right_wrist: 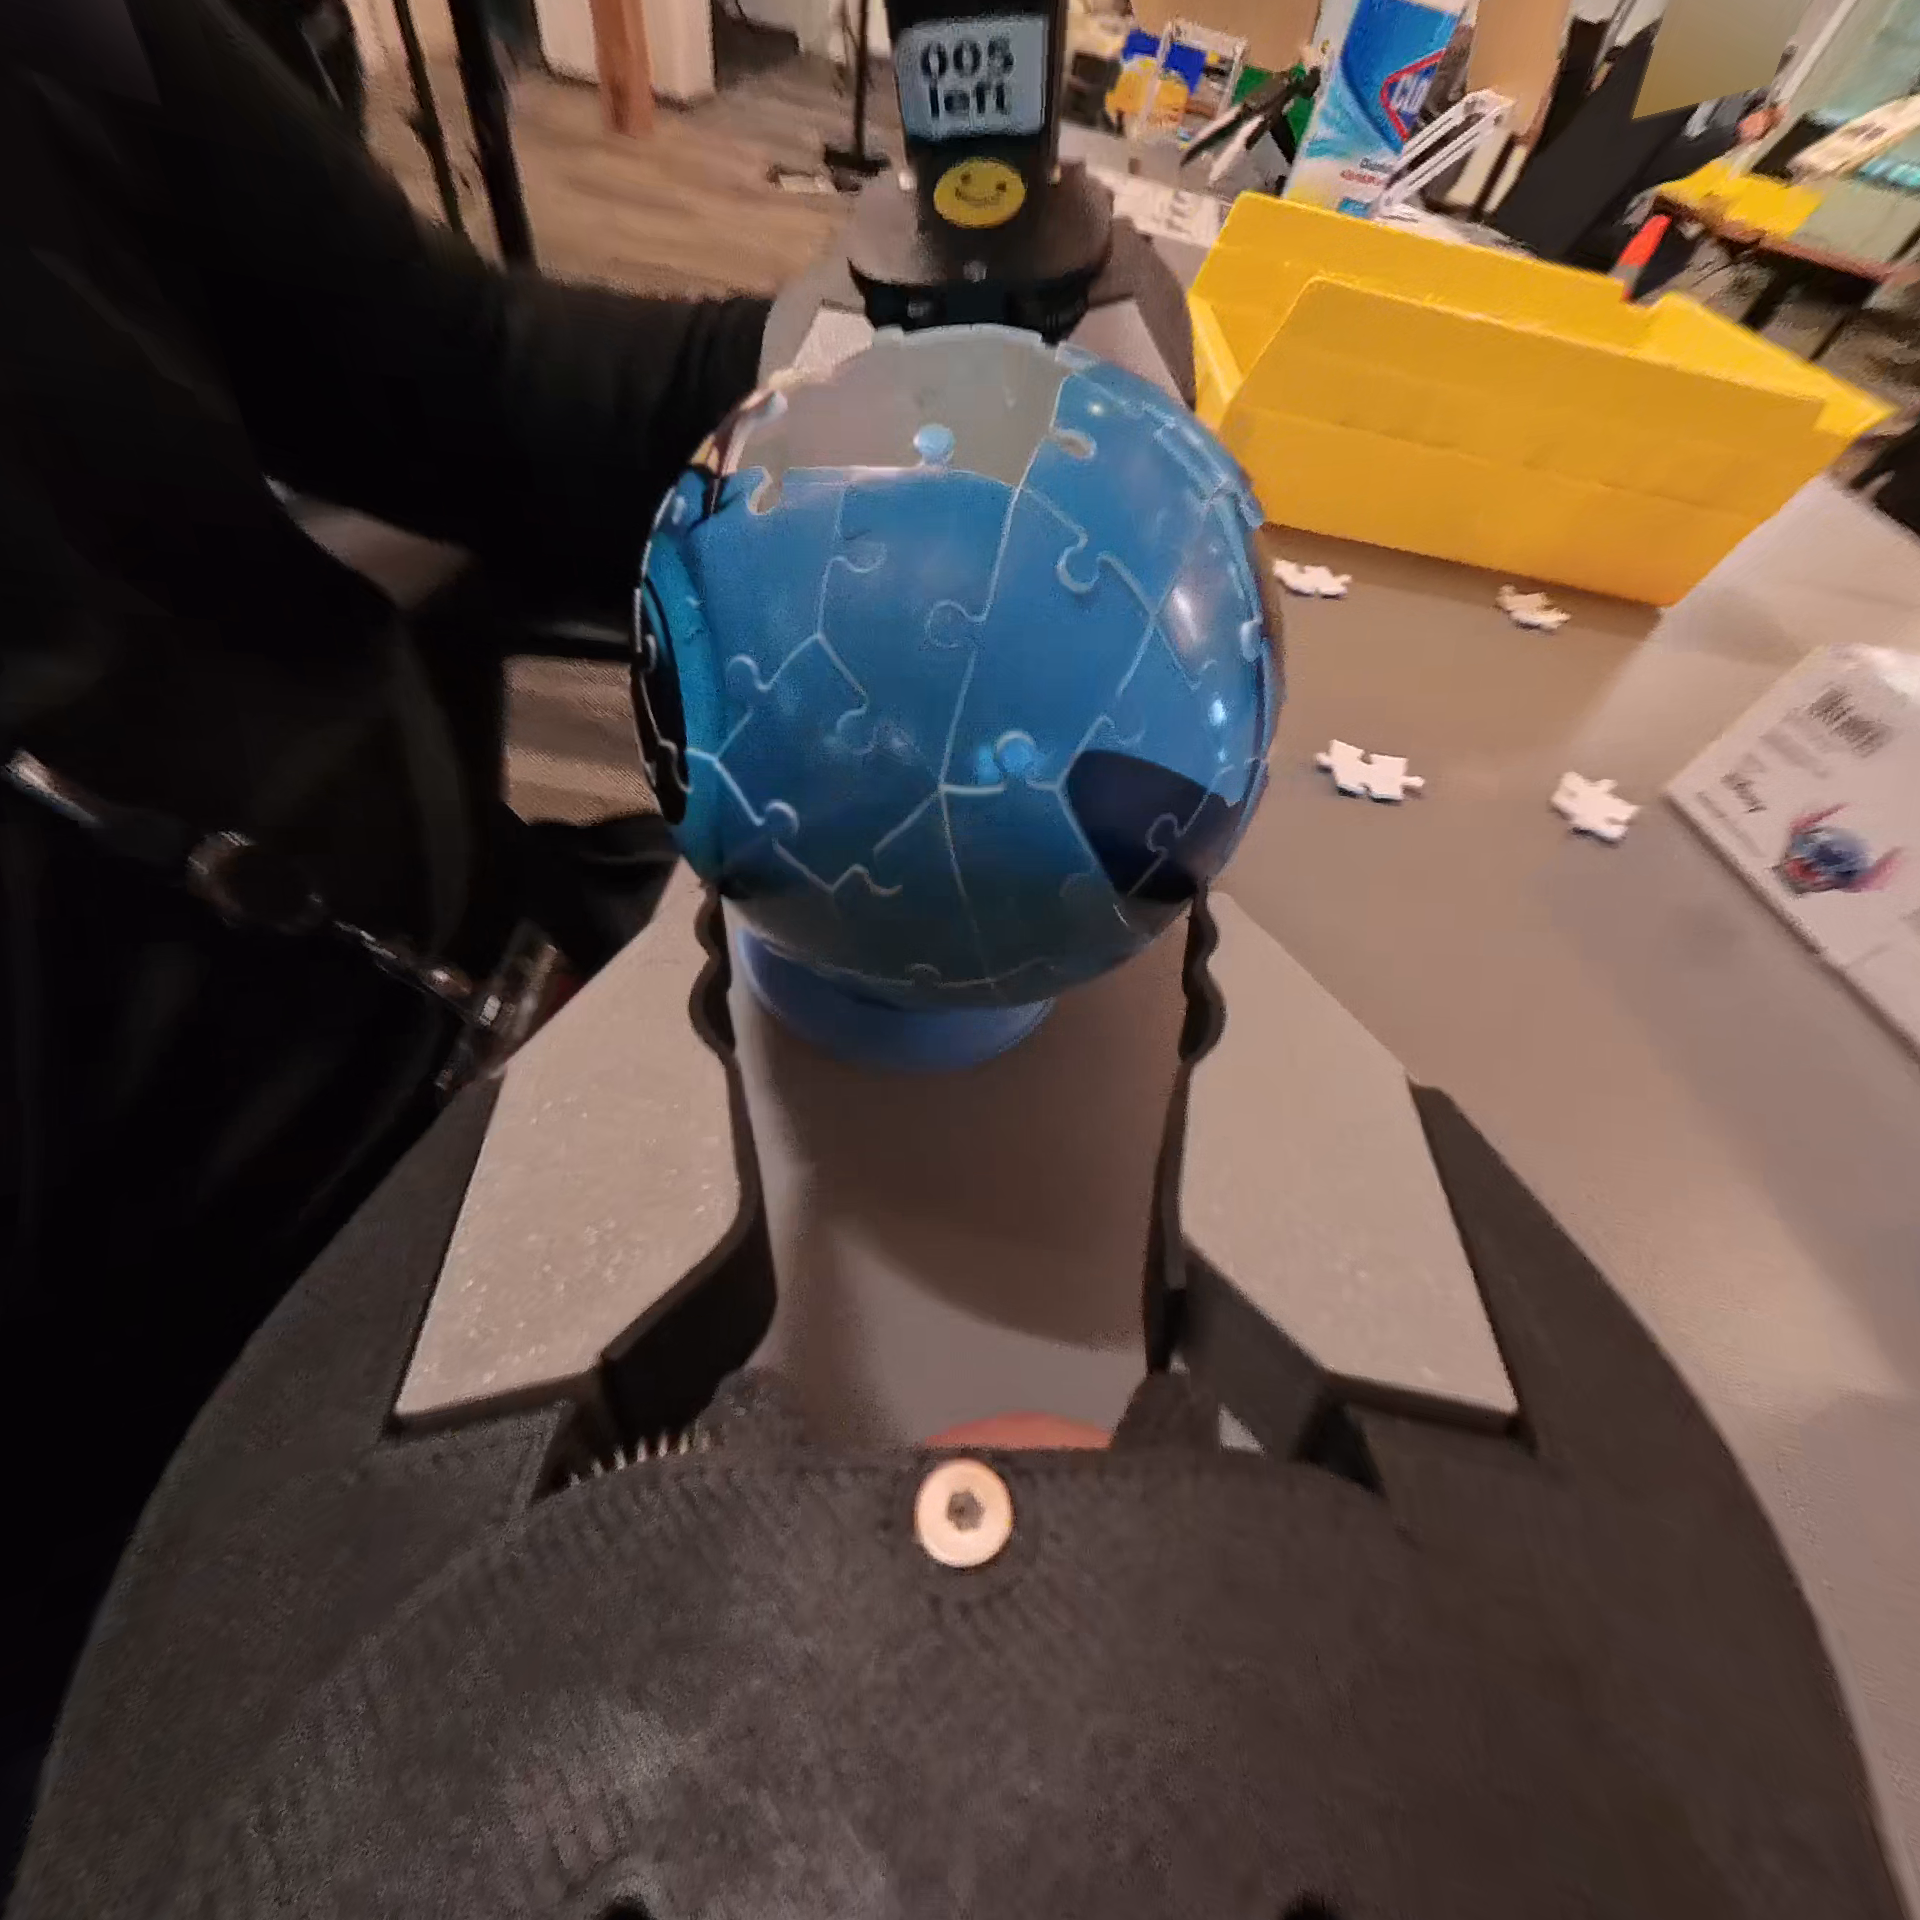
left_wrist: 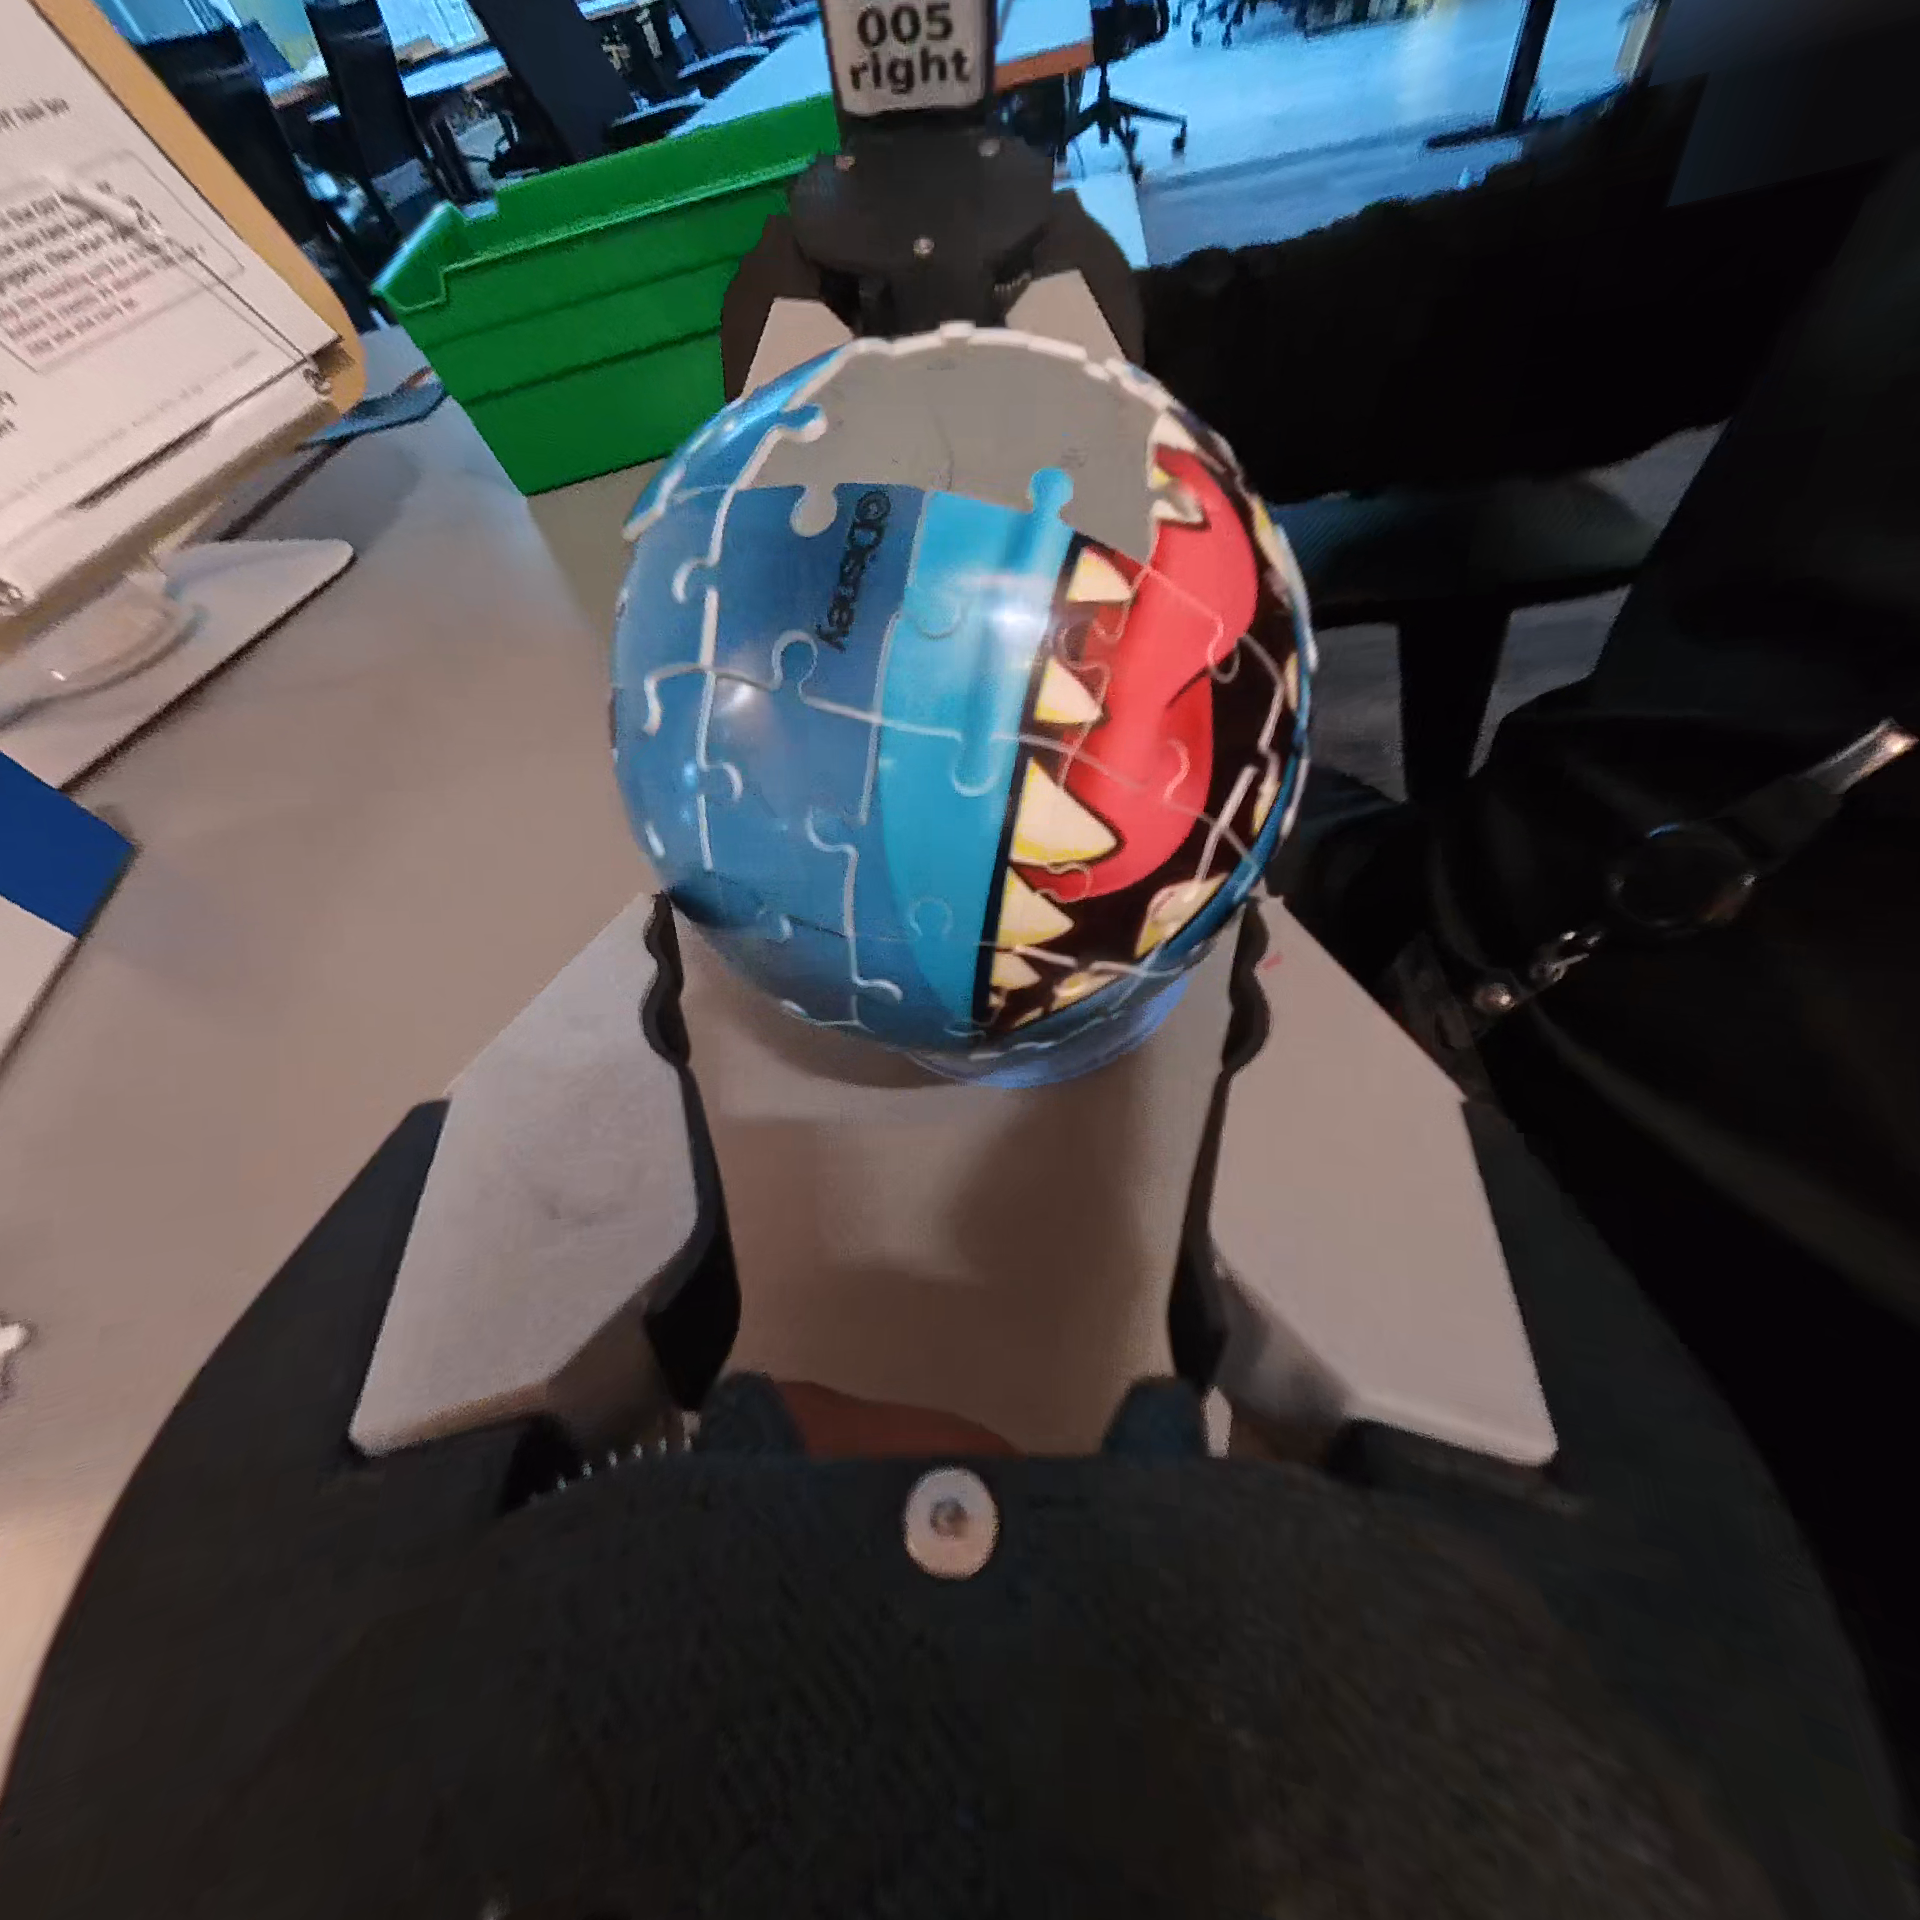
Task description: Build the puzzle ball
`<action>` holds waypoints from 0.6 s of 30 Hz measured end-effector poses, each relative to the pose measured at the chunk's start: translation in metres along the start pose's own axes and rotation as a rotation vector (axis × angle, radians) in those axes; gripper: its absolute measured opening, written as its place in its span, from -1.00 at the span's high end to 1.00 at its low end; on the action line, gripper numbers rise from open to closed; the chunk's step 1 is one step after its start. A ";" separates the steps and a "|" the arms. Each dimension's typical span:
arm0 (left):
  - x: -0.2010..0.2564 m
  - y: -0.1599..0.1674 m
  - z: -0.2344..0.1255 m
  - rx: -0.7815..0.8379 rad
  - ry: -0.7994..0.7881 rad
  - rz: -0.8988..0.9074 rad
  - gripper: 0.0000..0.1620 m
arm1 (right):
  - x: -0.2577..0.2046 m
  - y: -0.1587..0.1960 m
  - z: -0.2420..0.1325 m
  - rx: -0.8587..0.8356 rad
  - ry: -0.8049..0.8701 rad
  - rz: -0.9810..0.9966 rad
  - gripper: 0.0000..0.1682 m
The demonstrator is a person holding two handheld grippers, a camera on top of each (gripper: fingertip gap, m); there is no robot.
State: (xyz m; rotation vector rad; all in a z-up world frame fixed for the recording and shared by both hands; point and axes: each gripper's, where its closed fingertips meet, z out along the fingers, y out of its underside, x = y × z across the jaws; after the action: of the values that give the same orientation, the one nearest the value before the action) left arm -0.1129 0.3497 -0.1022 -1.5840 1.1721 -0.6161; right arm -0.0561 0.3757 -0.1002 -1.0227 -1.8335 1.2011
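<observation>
The puzzle ball (left_wrist: 883, 727) stands on a blue ring stand (right_wrist: 894, 1023) on the grey table (left_wrist: 312, 883). It is blue with a red mouth and pale teeth on one side. Its top has an open gap (left_wrist: 977, 416) that shows the grey inside. In the right wrist view the ball (right_wrist: 935, 675) shows its plain blue side. My left gripper (left_wrist: 956, 925) and right gripper (right_wrist: 953, 914) face each other across the ball, each with its fingertips against the ball's lower sides. The right gripper's body (left_wrist: 914, 260) shows behind the ball, as does the left gripper's body (right_wrist: 966, 270).
Several loose white pieces (right_wrist: 1366, 771) lie on the table right of the ball. A yellow bin (right_wrist: 1507, 447) stands behind them and the puzzle box (right_wrist: 1818, 810) at far right. A green bin (left_wrist: 582, 343) and printed sheets (left_wrist: 125, 312) stand at left. A person in black (left_wrist: 1662, 727) sits close by. About 8 centimeters separates my left fingertips from my right.
</observation>
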 end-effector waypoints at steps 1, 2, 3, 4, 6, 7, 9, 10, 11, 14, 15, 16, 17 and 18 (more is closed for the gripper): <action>-0.002 0.000 -0.001 0.013 0.002 -0.037 -0.28 | 0.002 -0.001 0.000 0.010 -0.020 0.053 -0.01; -0.005 -0.001 -0.003 0.025 0.003 -0.069 -0.28 | 0.005 -0.002 -0.001 0.013 -0.030 0.097 0.01; -0.008 -0.002 -0.005 0.043 0.005 -0.100 -0.28 | 0.008 -0.003 -0.001 0.022 -0.034 0.131 0.04; -0.010 -0.004 -0.008 0.064 0.008 -0.125 -0.28 | 0.010 -0.005 -0.001 0.035 -0.038 0.159 0.05; -0.012 -0.007 -0.012 0.095 0.015 -0.162 -0.26 | 0.014 -0.007 -0.001 0.056 -0.038 0.197 0.07; -0.013 -0.008 -0.014 0.107 0.015 -0.180 -0.25 | 0.016 -0.009 -0.002 0.066 -0.034 0.204 0.07; -0.012 -0.011 -0.016 0.122 0.017 -0.167 -0.23 | 0.017 -0.008 -0.003 0.062 -0.021 0.178 0.05; -0.010 -0.012 -0.017 0.128 0.012 -0.141 -0.22 | 0.016 -0.008 -0.003 0.057 -0.010 0.150 0.03; -0.008 -0.012 -0.017 0.127 0.009 -0.116 -0.21 | 0.015 -0.007 -0.003 0.054 -0.001 0.123 0.00; -0.003 -0.012 -0.017 0.115 -0.002 -0.050 -0.21 | 0.007 -0.003 0.000 0.027 -0.004 0.072 -0.05; -0.002 -0.012 -0.017 0.110 -0.010 -0.027 -0.20 | 0.005 -0.001 0.001 0.017 -0.004 0.051 -0.08; -0.001 -0.011 -0.016 0.102 -0.015 -0.007 -0.20 | 0.002 -0.001 0.002 0.009 -0.002 0.025 -0.12; 0.000 -0.009 -0.015 0.089 -0.021 0.017 -0.20 | 0.000 -0.001 0.003 0.007 0.003 -0.002 -0.15; 0.002 -0.008 -0.014 0.079 -0.023 0.047 -0.20 | -0.001 -0.002 0.003 0.009 0.011 -0.030 -0.16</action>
State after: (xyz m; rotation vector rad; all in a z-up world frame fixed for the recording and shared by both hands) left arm -0.1207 0.3416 -0.0906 -1.4891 1.1517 -0.6050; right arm -0.0585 0.3729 -0.0997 -0.9922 -1.8267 1.1825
